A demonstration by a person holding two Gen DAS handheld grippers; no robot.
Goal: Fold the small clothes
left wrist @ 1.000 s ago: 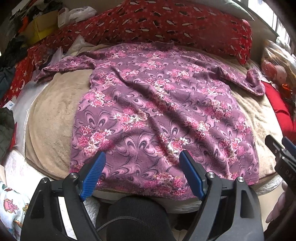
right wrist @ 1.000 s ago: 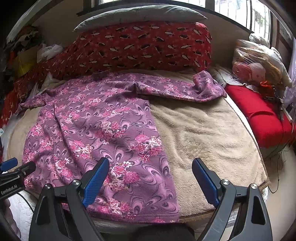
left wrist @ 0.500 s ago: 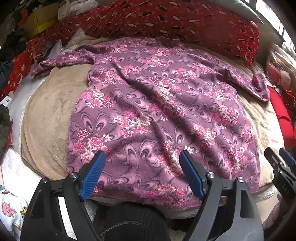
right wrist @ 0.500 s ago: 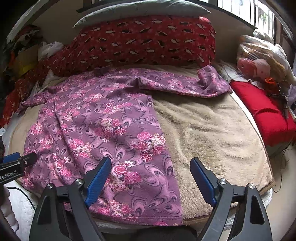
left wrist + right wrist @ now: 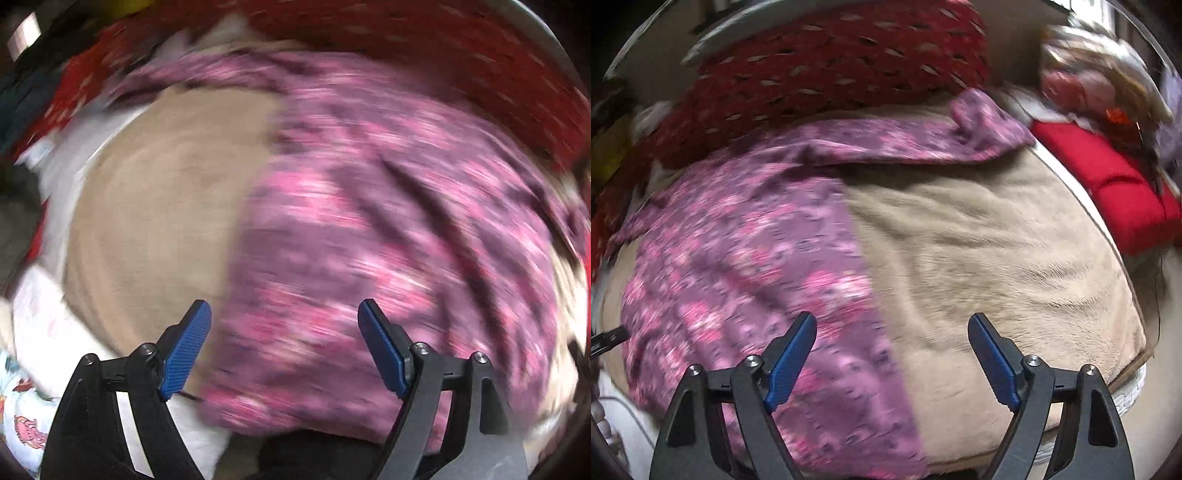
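A purple floral garment (image 5: 388, 221) lies spread flat on a beige blanket (image 5: 159, 206); both views are motion-blurred. My left gripper (image 5: 284, 339) is open and empty above the garment's near left hem corner. In the right wrist view the garment (image 5: 746, 266) covers the left half of the blanket (image 5: 997, 266), with one sleeve (image 5: 982, 129) stretched to the back right. My right gripper (image 5: 892, 358) is open and empty above the garment's near right edge. The tip of the left gripper (image 5: 609, 338) shows at the far left edge.
A red patterned pillow (image 5: 842, 62) lies along the back. A red cushion (image 5: 1108, 181) and bagged items (image 5: 1100, 74) sit at the right. White printed bedding (image 5: 33, 369) lies at the near left, clutter (image 5: 22, 96) at the far left.
Both grippers have moved forward and lower toward the garment's near hem. The left one swung left, so more beige blanket shows. Both stay open.
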